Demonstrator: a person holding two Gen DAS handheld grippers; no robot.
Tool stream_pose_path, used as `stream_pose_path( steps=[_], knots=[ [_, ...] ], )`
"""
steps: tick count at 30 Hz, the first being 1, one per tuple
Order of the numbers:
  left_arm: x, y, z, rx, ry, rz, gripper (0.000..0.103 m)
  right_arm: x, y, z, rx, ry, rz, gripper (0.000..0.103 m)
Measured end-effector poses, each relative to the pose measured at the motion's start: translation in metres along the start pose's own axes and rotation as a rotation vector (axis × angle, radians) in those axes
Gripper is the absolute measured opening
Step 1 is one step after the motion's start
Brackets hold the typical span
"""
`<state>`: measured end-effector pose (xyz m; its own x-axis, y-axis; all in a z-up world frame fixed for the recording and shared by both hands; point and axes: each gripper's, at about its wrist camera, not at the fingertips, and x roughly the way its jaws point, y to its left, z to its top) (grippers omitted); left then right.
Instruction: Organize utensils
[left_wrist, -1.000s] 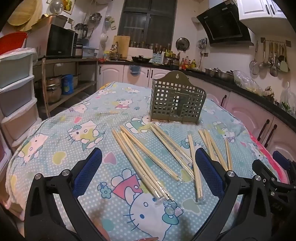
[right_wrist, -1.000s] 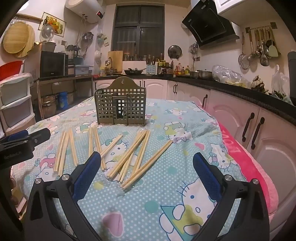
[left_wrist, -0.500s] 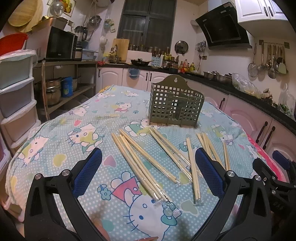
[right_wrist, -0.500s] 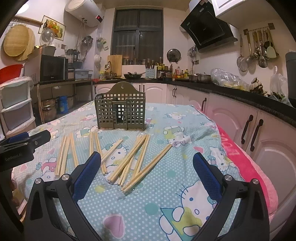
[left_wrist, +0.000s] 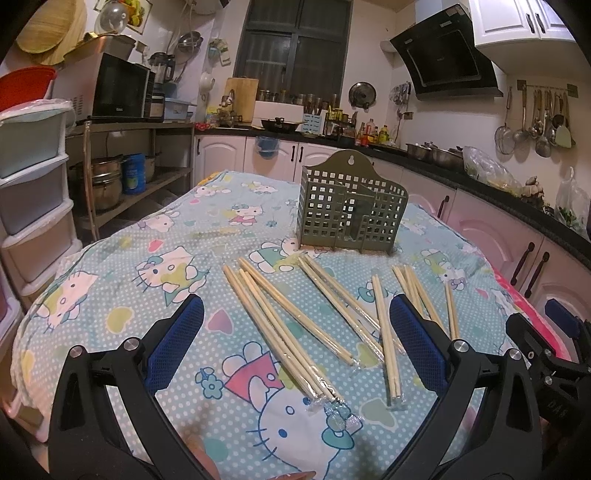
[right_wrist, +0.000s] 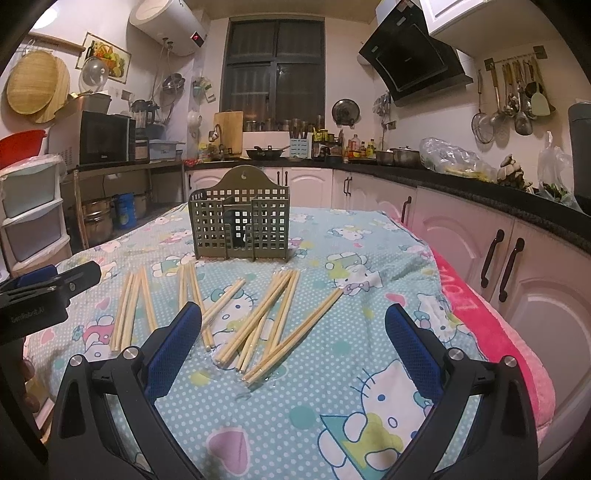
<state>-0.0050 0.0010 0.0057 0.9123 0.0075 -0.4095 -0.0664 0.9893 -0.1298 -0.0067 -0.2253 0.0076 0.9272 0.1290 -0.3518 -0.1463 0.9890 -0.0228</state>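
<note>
nothing has been picked up yet: this looks like the opening step, choosing a first bundle of chopsticks. the left gripper (left_wrist: 295, 339) hangs low over the near edge of the bench (left_wrist: 122, 266), its jaws wide apart and empty. the right gripper (right_wrist: 293, 339) hangs likewise toward the right side, its jaws also apart with nothing between them.

the chopsticks lie flat in loose groups across the middle of the bench, some in clear plastic sleeves. in the left wrist view a wrapped bundle (left_wrist: 280, 332) runs diagonally between the blue pads, its sleeve end toward the near edge, with a second pair (left_wrist: 343, 306) just beside it and more sticks (left_wrist: 417, 295) toward the right edge. in the right wrist view a crossed heap (right_wrist: 266, 325) lies straight ahead, with other pairs (right_wrist: 131, 310) nearer the left edge.

the green slotted holder (right_wrist: 240, 225) stands upright toward the far edge, apart from the sticks, and i cannot see any utensils inside it.

the next move, as i judge it, calls for one gripper to come down across a bundle, pinch it near the middle so it does not tip, then stand it on end over the holder's open top. the thin sticks lie flush on soft cloth, so getting a pad underneath may be fiddly.
</note>
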Motion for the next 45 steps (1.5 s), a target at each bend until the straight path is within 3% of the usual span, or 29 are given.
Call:
stream_pose_path(
  steps=[21, 30, 36, 45],
  knots=[
    [-0.001, 0.001, 0.002, -0.007, -0.003, -0.008, 0.092, -0.001, -0.001, 0.002, 0.002, -0.007, 0.006, 0.097],
    [0.007, 0.019, 0.009, -0.036, 0.011, -0.009, 0.092, 0.011, 0.004, 0.008, -0.022, 0.024, 0.037, 0.097],
    [0.020, 0.038, 0.015, -0.072, 0.056, 0.009, 0.092, 0.035, 0.008, 0.020, -0.030, 0.083, 0.095, 0.097],
    [0.043, 0.069, 0.030, -0.116, 0.109, 0.071, 0.092, 0.089, 0.016, 0.039, 0.004, 0.239, 0.207, 0.097]
  ],
)
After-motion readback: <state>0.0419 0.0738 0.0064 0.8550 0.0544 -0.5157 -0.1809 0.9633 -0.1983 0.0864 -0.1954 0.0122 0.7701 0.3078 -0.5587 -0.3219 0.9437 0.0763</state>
